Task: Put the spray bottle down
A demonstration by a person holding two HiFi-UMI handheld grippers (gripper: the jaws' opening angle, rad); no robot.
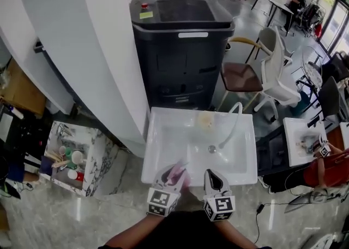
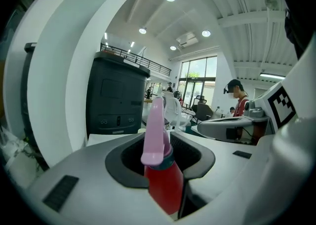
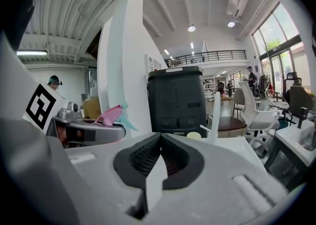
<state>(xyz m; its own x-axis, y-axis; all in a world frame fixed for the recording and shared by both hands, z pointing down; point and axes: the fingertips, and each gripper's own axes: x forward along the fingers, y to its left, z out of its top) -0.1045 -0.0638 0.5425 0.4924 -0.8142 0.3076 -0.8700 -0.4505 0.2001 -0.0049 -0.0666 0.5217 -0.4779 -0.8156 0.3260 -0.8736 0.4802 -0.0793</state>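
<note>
The spray bottle [image 2: 165,184] has a red body, a teal collar and a pink sprayer head. It stands upright between the jaws of my left gripper [image 2: 160,157], which is shut on it. In the head view the left gripper [image 1: 174,173] and the bottle's pink top [image 1: 178,176] hang over the near rim of a white sink [image 1: 163,155]. Just to their right, my right gripper [image 1: 214,176] is beside them, shut with nothing in it; in its own view the pads meet [image 3: 159,156]. The bottle's pink trigger [image 3: 109,115] shows at that view's left.
A curved white faucet [image 1: 233,125] and a pale round object [image 1: 206,119] are at the sink's far side. Behind the sink stands a big black cabinet [image 1: 182,40], with a white pillar [image 1: 92,51] to the left. Chairs [image 1: 272,70] stand to the right, and a marbled shelf with cups [image 1: 71,160] is on the left.
</note>
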